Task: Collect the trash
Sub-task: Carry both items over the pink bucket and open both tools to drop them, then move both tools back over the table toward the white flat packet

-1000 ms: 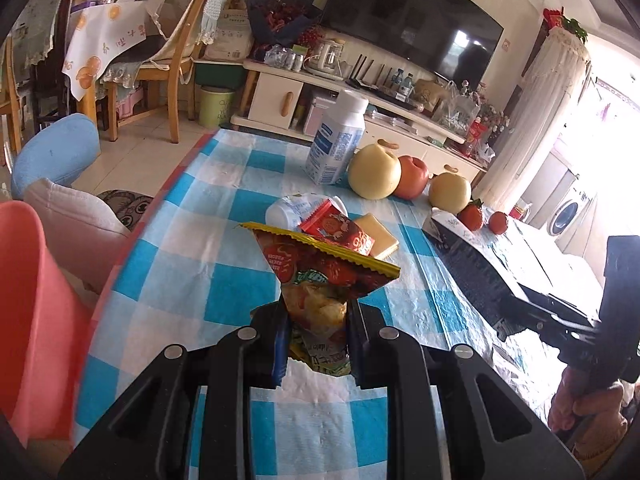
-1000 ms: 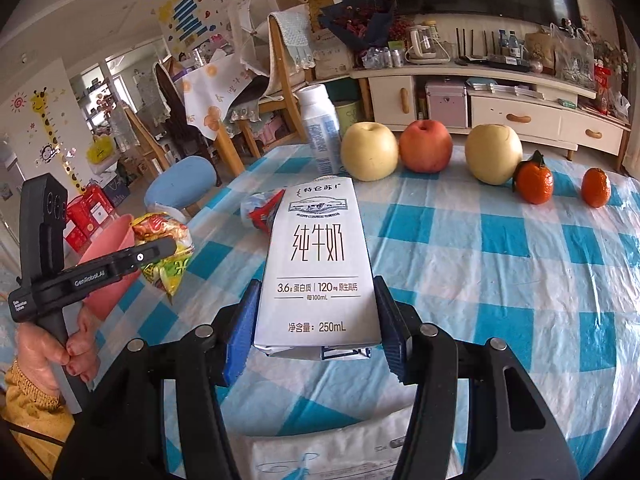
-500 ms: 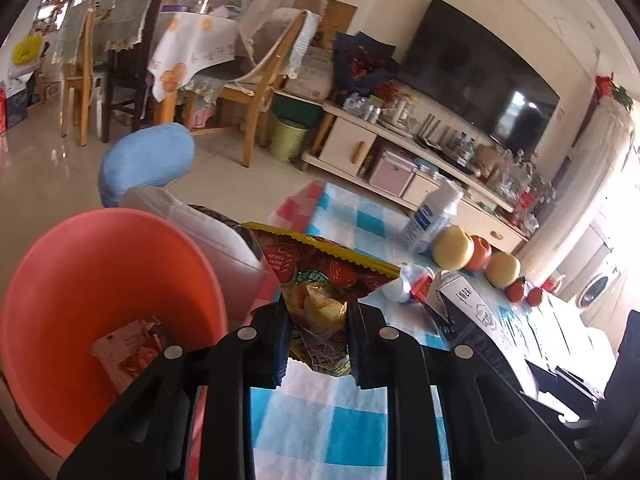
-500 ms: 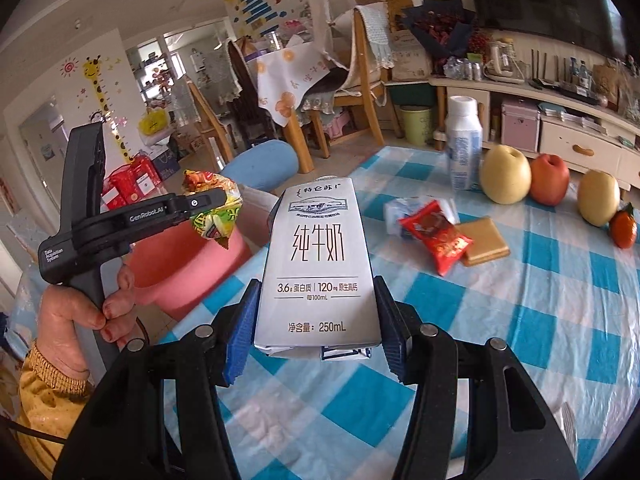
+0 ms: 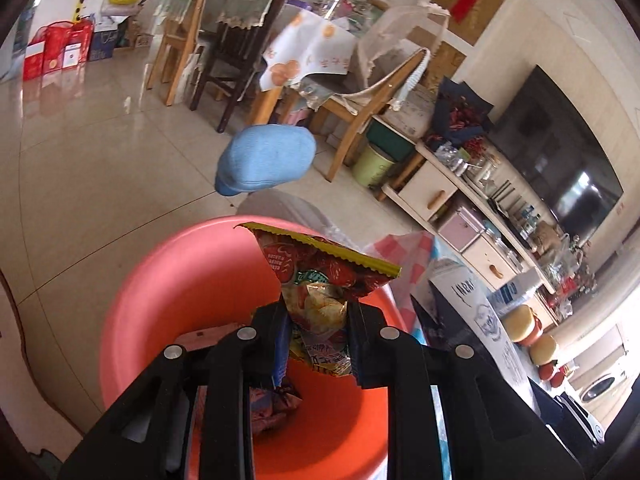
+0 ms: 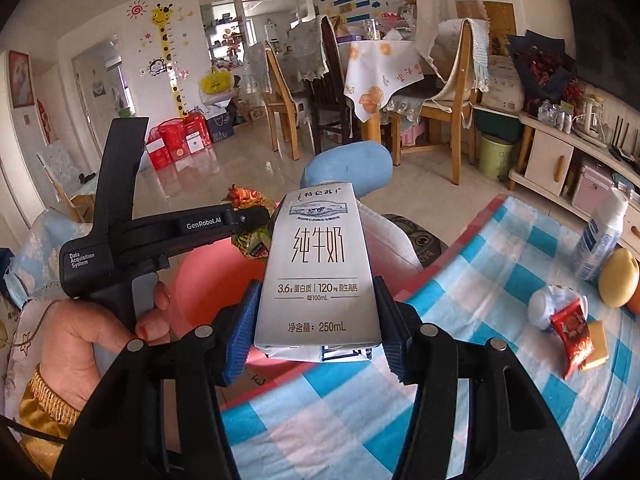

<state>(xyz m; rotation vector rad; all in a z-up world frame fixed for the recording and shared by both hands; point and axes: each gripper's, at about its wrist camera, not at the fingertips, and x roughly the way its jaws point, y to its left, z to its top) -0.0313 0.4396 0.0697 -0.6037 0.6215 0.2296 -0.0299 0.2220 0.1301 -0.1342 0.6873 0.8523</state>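
Observation:
My left gripper (image 5: 318,344) is shut on a red and yellow snack bag (image 5: 320,280), which hangs over the open mouth of a pink bin (image 5: 168,288). Crumpled wrappers (image 5: 272,408) lie in the bin's bottom. My right gripper (image 6: 316,320) is shut on a white 250 mL milk carton (image 6: 318,264) and holds it above the table's left edge, close to the bin (image 6: 200,280). The right wrist view also catches the left gripper (image 6: 250,216) with the snack bag (image 6: 250,240), held by a person's hand (image 6: 92,328).
On the blue checked tablecloth (image 6: 480,360) lie a red wrapper (image 6: 572,328), a crumpled white cup (image 6: 544,308), a yellow biscuit pack (image 6: 598,344), a white bottle (image 6: 600,240) and fruit (image 6: 618,280). A blue stool (image 5: 266,160), chairs and a TV cabinet stand beyond the bin.
Both grippers swung left, away from the table's middle, toward the pink bin. The snack bag now hangs over the bin's mouth and the carton has come near its rim. Both grips are unchanged.

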